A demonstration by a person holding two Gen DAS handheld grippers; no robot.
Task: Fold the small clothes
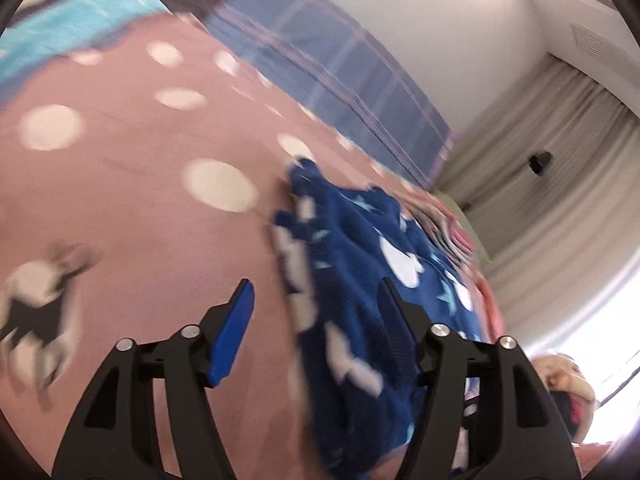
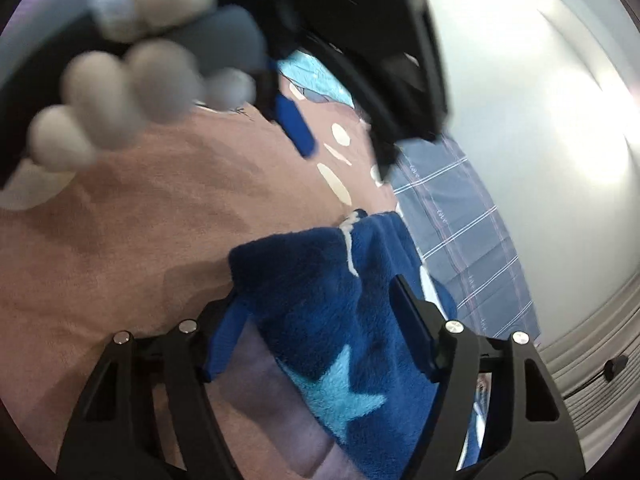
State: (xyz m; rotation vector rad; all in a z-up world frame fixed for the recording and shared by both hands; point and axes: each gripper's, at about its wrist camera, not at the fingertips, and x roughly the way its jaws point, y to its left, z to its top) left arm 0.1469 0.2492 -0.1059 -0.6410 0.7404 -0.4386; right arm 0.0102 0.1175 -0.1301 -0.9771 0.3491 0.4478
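Observation:
A small dark-blue fleece garment (image 1: 360, 264) with white shapes and light-blue stars lies on a pink bedspread (image 1: 140, 168) with white dots. My left gripper (image 1: 316, 292) is open just above it, with the garment's left edge between its fingers. My right gripper (image 2: 316, 300) is open, with a fold of the same blue fleece (image 2: 320, 300) lying between its fingers. The left gripper (image 2: 344, 148) also shows in the right wrist view, held by a gloved hand (image 2: 120, 96) above the bed. Both views are motion-blurred.
A blue plaid sheet (image 1: 332, 80) lies beyond the pink bedspread, next to a white wall. A turquoise cloth (image 1: 80, 28) lies at the far left. More pink clothing (image 1: 456, 224) sits behind the blue garment. Beige curtains (image 1: 560, 152) hang at the right.

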